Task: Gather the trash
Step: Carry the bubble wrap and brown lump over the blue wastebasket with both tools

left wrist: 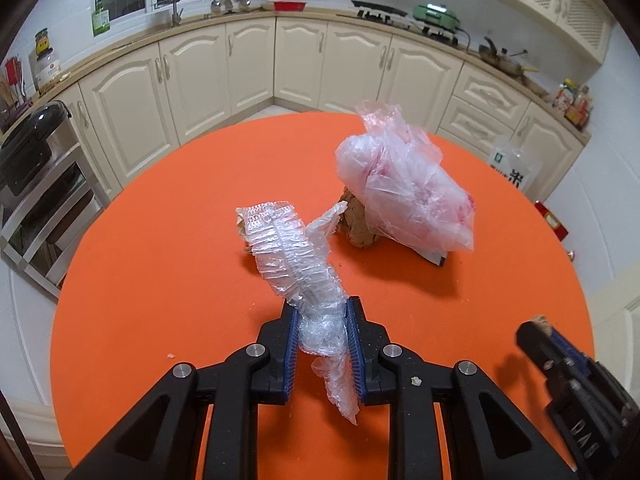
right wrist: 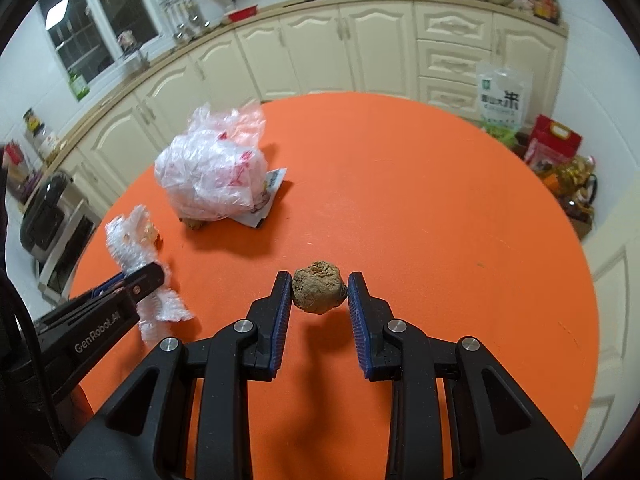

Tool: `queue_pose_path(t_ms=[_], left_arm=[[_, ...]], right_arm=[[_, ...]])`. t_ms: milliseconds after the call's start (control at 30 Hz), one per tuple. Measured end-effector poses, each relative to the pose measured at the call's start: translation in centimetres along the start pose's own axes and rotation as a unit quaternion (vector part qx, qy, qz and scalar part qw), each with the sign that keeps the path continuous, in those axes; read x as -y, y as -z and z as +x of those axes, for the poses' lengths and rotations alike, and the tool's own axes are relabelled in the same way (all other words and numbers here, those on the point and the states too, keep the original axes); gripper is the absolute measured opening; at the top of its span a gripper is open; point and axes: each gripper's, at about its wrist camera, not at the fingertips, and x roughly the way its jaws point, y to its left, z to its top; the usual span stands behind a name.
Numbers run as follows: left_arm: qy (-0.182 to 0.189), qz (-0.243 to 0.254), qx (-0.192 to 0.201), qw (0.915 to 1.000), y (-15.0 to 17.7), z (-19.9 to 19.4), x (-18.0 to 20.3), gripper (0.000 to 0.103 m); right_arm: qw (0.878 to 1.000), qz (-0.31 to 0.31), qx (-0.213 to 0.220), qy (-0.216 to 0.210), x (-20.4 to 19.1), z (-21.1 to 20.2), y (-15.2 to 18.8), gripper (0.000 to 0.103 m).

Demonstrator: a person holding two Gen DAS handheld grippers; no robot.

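My left gripper (left wrist: 322, 314) is shut on a crinkled clear plastic wrapper (left wrist: 294, 256) and holds it above the round orange table (left wrist: 160, 280). It also shows in the right wrist view (right wrist: 150, 276), with the wrapper (right wrist: 136, 240) sticking out of it. My right gripper (right wrist: 319, 288) is shut on a brown crumbly lump (right wrist: 319, 287) held just above the table. It appears at the lower right of the left wrist view (left wrist: 538, 328). A crumpled pinkish plastic bag (left wrist: 404, 184) (right wrist: 212, 172) lies on the table, with a second brown lump (left wrist: 358, 220) (right wrist: 194, 224) beside it.
A flat printed packet (right wrist: 272, 188) lies under the bag. A small crumb (left wrist: 171, 356) sits on the table at left. Cream kitchen cabinets (left wrist: 248, 68) curve behind the table. A rack with an appliance (left wrist: 32, 156) stands left; bags and boxes (right wrist: 552, 148) stand right.
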Motion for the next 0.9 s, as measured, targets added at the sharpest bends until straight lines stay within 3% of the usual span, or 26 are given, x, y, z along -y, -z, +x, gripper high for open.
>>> queue_pose_path(t_ms=[200, 333, 900], left_arm=[[0.008, 0.027, 0.011, 0.9996, 1.6, -1.7, 0.0, 0.019], [0.005, 0.049, 0.038, 0.9981, 2.8, -3.9, -0.1, 0.019], [0.078, 0.119, 0.11, 0.9837, 9.4, -13.1, 0.9, 0.019]], right_arm=[[1.0, 0.02, 0.015, 0.014, 0.3, -2.5, 1.0, 0.027], [0.999, 0.02, 0.032, 0.027, -0.1, -4.8, 2.0, 0.027], [0.994, 0.027, 0.093, 0.041, -1.8, -15.5, 8.4, 0.027]])
